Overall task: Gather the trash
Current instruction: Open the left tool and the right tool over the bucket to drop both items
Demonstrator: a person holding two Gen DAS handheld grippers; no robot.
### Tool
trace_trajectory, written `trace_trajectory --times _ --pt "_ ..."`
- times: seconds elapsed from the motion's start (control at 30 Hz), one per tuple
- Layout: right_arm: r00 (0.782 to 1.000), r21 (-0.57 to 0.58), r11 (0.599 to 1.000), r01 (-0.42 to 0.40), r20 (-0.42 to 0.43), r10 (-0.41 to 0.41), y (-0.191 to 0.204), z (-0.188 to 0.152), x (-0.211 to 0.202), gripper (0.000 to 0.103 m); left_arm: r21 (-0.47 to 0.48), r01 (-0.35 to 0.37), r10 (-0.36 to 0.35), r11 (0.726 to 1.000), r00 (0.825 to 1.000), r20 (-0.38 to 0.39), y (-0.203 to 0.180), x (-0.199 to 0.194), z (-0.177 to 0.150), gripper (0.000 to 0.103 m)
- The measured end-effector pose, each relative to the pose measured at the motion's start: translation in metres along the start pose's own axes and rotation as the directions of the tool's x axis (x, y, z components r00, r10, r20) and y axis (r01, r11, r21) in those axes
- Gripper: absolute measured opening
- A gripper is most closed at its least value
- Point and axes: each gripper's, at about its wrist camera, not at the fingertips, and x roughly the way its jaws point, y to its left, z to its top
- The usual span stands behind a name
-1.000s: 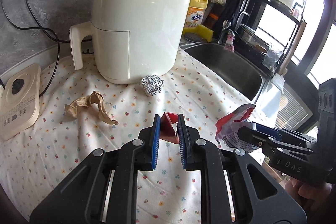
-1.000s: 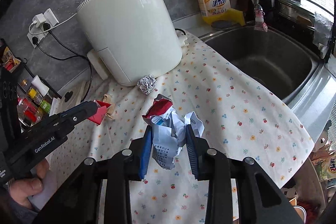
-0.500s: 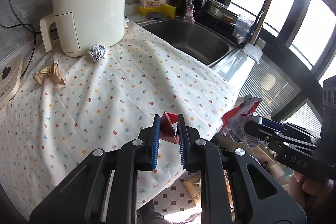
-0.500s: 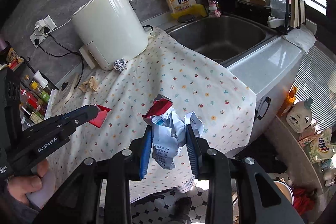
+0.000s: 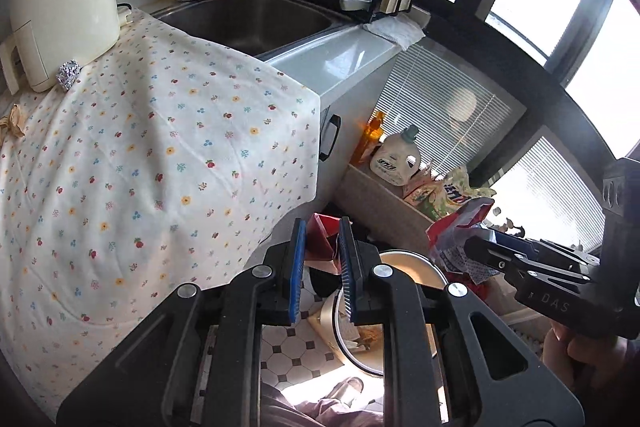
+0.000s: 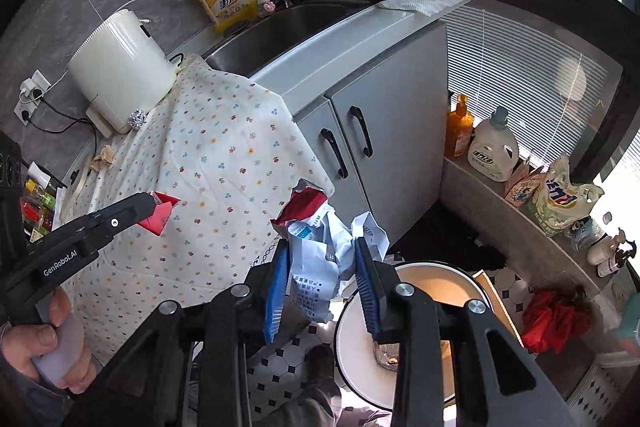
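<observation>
Your left gripper [image 5: 322, 247] is squeezed tight on something; your right gripper [image 6: 322, 267] is squeezed tight too, just beside it.

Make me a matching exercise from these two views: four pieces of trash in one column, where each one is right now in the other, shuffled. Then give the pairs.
Things
1. red folded paper
2. crumpled white and red wrapper
3. foil ball
4. crumpled brown paper

Places
A. on the floral cloth, against the base of the cream appliance
B. clamped in the right tongs, above the waste bin
C. clamped in the left tongs
D. on the floral cloth, near its far left edge

Pairs: 1-C, 2-B, 3-A, 4-D
</observation>
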Motion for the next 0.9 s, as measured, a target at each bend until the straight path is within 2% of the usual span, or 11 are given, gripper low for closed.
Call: trace_trajectory --times 0.17,0.43,0.67,0.9 --pt "0.999 0.024 0.999 0.030 -0.045 -0.029 -0.035 -0.024 0.000 0.037 0.018 0.023 -0.023 1.000 0.999 -0.040 -0.031 0.016 -0.022 0.017" --pt "0.992 0.056 0.997 0.054 -0.115 -0.047 -0.069 -0.061 0.006 0.055 0.009 0.043 -0.042 0.999 0.995 -0.094 -0.051 0.034 -0.053 0.017" --pt "0.989 0.085 0.992 0.094 -0.126 -0.083 -0.097 -0.084 -0.006 0.055 0.015 0.077 -0.074 0.997 0.987 -0.141 -0.072 0.056 -0.073 0.017" --pt "0.984 0.143 0.979 0.144 -0.125 -0.126 -0.128 -0.102 -0.024 0.055 0.029 0.136 -0.128 0.990 0.970 -0.207 -0.098 0.087 -0.088 0.017"
